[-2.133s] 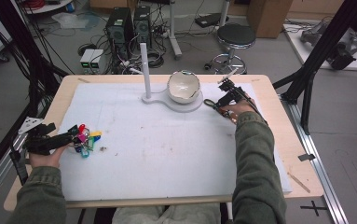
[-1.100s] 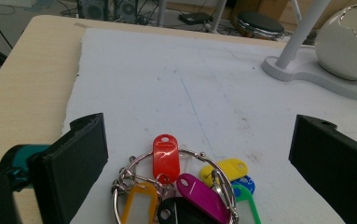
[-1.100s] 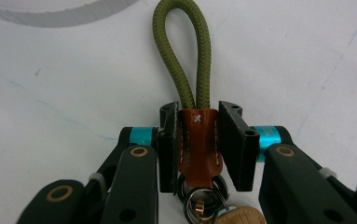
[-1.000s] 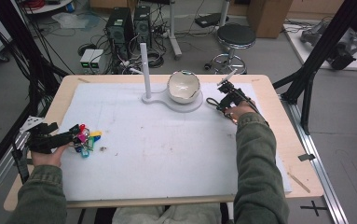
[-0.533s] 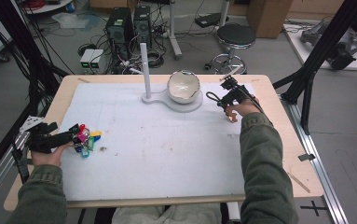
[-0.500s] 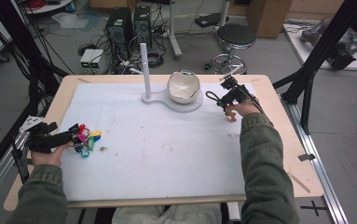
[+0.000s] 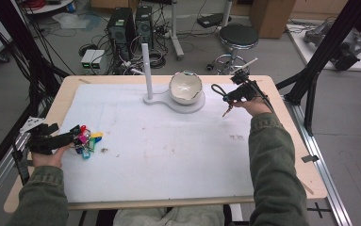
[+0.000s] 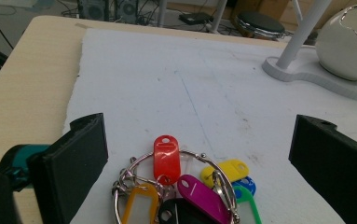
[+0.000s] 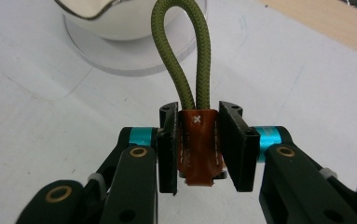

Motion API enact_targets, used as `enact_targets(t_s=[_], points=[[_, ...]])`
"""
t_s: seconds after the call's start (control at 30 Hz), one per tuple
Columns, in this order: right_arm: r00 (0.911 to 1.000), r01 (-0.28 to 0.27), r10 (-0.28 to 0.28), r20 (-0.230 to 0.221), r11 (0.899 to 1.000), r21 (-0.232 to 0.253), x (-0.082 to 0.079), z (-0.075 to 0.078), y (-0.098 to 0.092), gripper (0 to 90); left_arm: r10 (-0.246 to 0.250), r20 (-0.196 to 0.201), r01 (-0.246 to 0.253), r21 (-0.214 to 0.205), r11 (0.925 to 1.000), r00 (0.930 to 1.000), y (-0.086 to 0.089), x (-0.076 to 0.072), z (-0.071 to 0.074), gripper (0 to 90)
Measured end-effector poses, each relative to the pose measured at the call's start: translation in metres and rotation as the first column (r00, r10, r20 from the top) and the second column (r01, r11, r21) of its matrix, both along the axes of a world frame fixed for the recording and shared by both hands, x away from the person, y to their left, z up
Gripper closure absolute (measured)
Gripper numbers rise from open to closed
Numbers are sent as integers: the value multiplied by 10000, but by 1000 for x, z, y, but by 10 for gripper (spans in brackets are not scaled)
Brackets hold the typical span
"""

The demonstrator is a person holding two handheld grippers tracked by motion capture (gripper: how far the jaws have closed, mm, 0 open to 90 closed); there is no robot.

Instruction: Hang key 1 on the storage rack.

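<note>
The green cord loop (image 9: 180, 51) with its brown leather tab (image 9: 198, 145) is pinched in the right gripper (image 9: 198, 147), up in the air near the white bowl (image 7: 185, 86). It looks light and bendy, so the stiff tab is the best place to hold. The left gripper (image 8: 199, 154) sits wide open around the key ring (image 8: 178, 193) with coloured tags.

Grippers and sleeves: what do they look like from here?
Both sleeves are olive green. The right gripper has flat black jaws, teal bands at the jaw bases, black linkage arms and brass-coloured rivets. The left gripper has blocky black jaws with teal behind one.
</note>
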State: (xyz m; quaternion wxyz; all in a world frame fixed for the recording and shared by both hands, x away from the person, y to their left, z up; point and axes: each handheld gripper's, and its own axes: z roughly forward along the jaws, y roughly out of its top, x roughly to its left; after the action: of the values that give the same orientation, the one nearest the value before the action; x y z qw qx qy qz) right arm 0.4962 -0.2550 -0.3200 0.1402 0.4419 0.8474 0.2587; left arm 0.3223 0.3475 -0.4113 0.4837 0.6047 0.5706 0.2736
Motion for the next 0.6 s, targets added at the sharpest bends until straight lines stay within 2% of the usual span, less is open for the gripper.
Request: enact_targets(t_s=[0.07,0.1,0.13,0.2,0.37,0.6], points=[[10000,39,-39,36,10000,54,-1,4,0,691,-16,23,16,15,10000,10000,-1,0,0,49],[9998,-6,3,180,9999,166,-3,12,0,691,-37,8,37,31,10000,10000,-1,0,0,49],[9998,-6,3,180,9999,166,-3,12,0,691,-35,7,35,42,10000,10000,-1,0,0,49],[9995,-52,43,314,9996,262,-4,22,4,691,-23,-16,23,29,10000,10000,-1,0,0,49],[9989,-154,136,439,9991,404,-6,33,10,691,-19,22,19,6,10000,10000,0,0,0,49],[9967,-349,331,741,9991,234,-8,54,24,690,-117,-93,119,183,9998,9999,-1,1,-1,49]])
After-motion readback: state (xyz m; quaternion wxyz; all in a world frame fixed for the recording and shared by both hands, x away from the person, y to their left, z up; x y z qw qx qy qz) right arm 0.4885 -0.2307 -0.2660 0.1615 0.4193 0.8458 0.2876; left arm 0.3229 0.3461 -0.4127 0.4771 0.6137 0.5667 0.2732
